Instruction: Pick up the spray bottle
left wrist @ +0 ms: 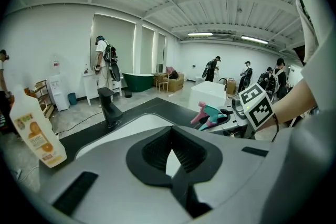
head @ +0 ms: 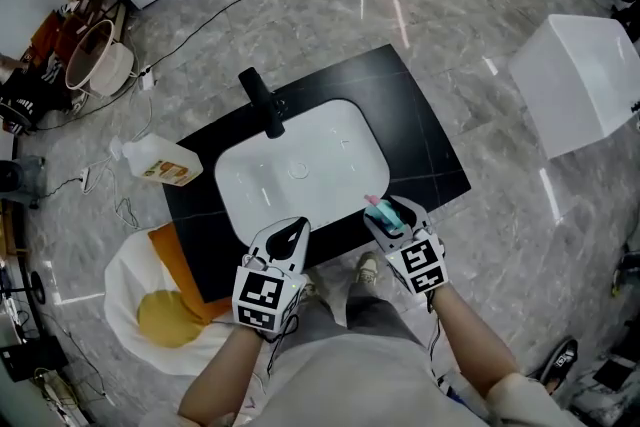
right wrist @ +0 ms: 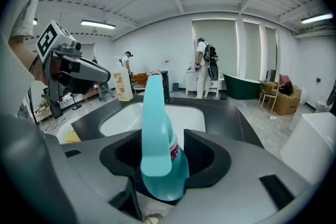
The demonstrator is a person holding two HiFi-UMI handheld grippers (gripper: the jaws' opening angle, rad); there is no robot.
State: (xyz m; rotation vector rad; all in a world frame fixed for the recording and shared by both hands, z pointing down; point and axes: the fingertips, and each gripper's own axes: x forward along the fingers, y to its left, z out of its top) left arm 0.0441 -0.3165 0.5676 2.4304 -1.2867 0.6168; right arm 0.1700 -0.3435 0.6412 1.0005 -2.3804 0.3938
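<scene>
A spray bottle (head: 382, 210) with a teal head and a pink nozzle sits at the front edge of the black counter (head: 420, 135). My right gripper (head: 392, 217) is shut on it. In the right gripper view the bottle (right wrist: 157, 134) stands upright deep between the jaws of that gripper (right wrist: 161, 134) and fills the gap. The left gripper view shows the bottle's head (left wrist: 210, 113) off to the right. My left gripper (head: 293, 227) hangs at the counter's front edge by the sink, its tips together (left wrist: 170, 128) and nothing in them.
A white sink (head: 240, 165) with a black faucet (head: 262, 102) is set in the counter. A jug with an orange label (head: 160, 163) stands at the counter's left. A white bag with yellow and orange things (head: 165, 310) lies front left. A white box (head: 585, 80) stands right.
</scene>
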